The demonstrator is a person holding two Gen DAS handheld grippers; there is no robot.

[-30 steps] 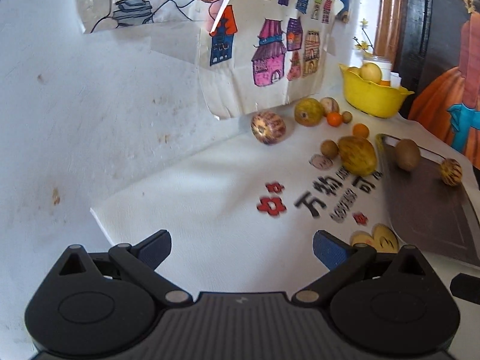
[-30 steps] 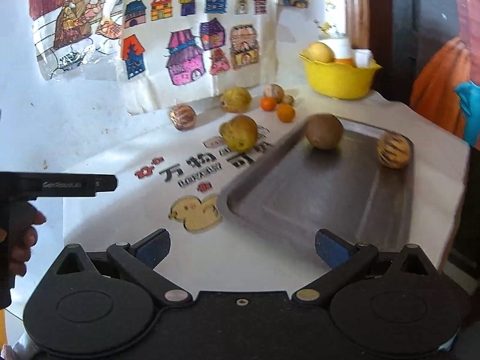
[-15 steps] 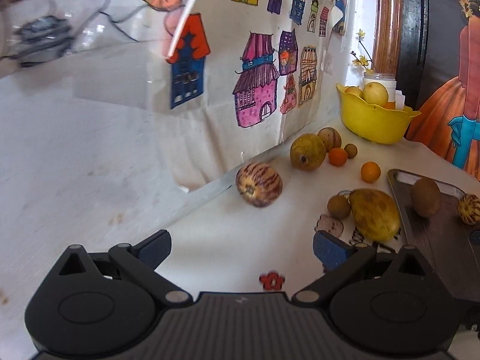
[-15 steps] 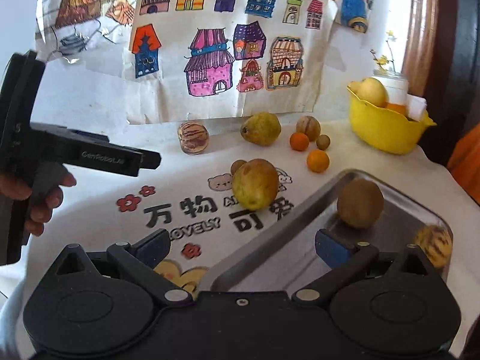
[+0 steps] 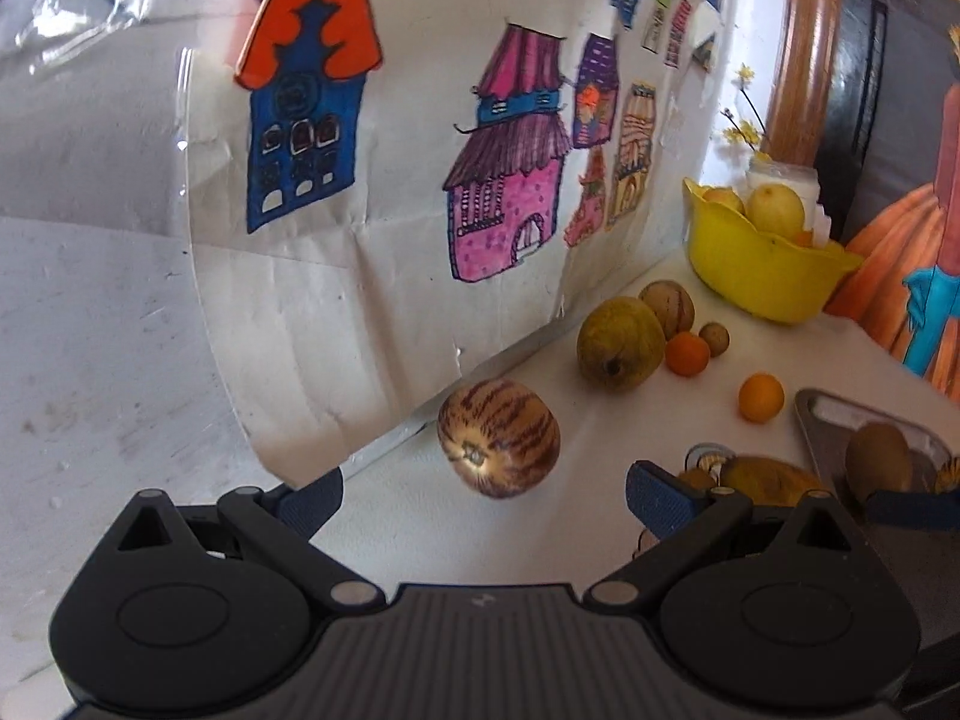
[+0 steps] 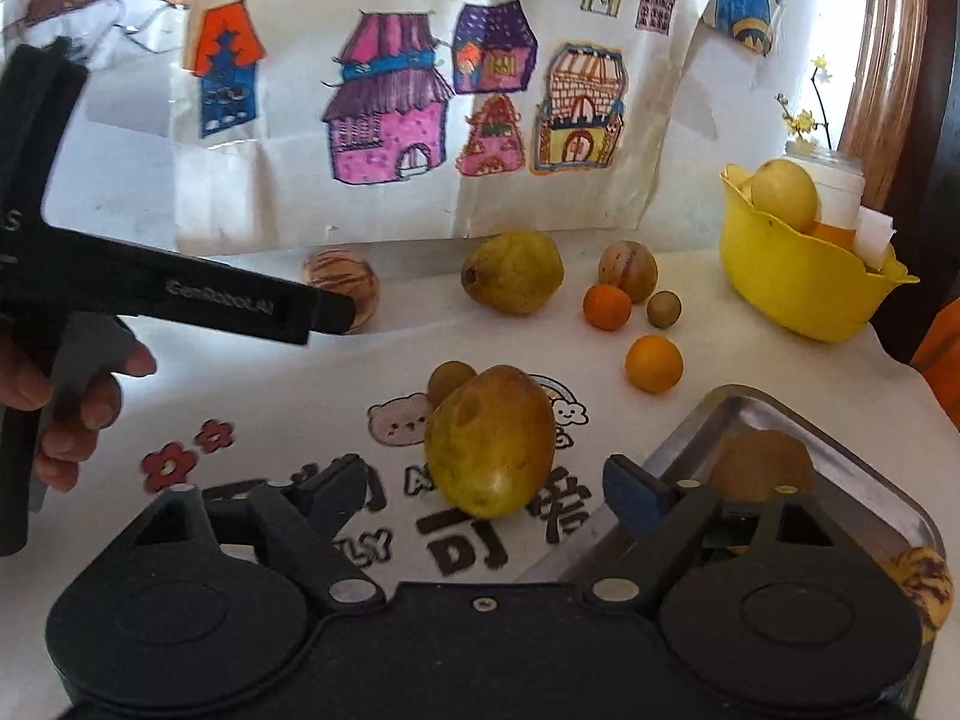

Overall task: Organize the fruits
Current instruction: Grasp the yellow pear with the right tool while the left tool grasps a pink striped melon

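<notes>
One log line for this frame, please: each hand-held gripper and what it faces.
left hand-held gripper: open, empty, facing striped melon | right hand-held gripper: closing around yellow mango, no contact yet | metal tray: two fruits

Black plastic left gripper with blue ribbed finger pads, round silver pivot screws, matching right gripper, white lettering along left gripper's side

Striped melon lies by the wall, yellow mango on the cloth beside the tray.
</notes>
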